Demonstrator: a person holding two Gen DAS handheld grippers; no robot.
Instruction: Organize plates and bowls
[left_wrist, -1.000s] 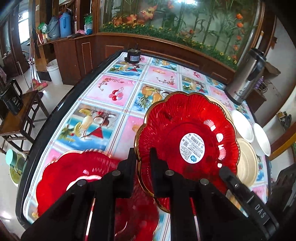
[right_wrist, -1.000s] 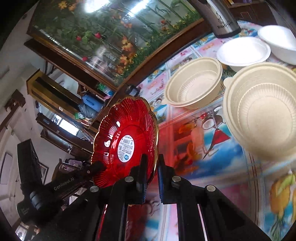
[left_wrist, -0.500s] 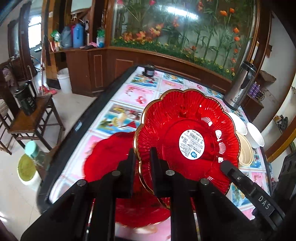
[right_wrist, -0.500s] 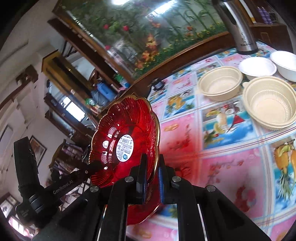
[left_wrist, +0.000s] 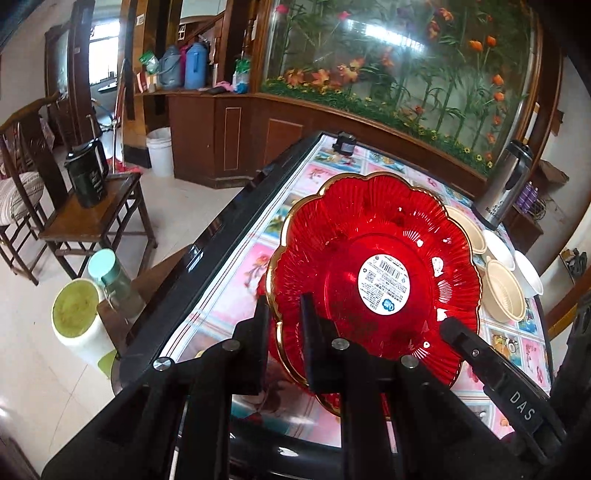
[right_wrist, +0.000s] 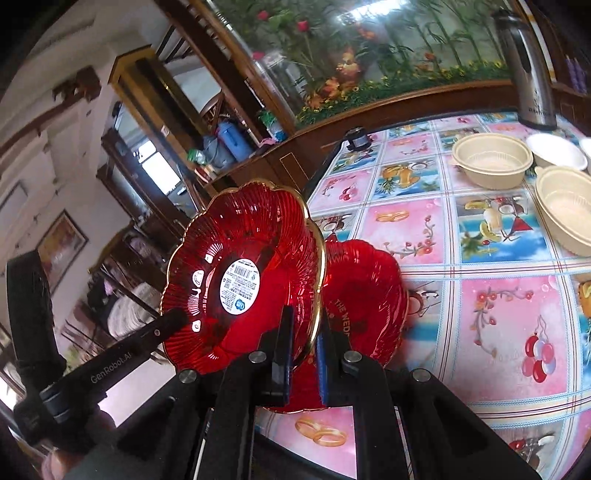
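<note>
Both the left gripper and right gripper pinch the red plate by opposite rims, tilted above the tabletop. A second red plate lies beneath, seemingly on the tabletop, half hidden.

Steel thermos at table's far end; dark jug on wooden side table.

Hidden and cut-off parts

Lifted red plate is covering much of the second red plate; its lettering is reading only partly. White bowl is running off the right edge. Label print too small.
</note>
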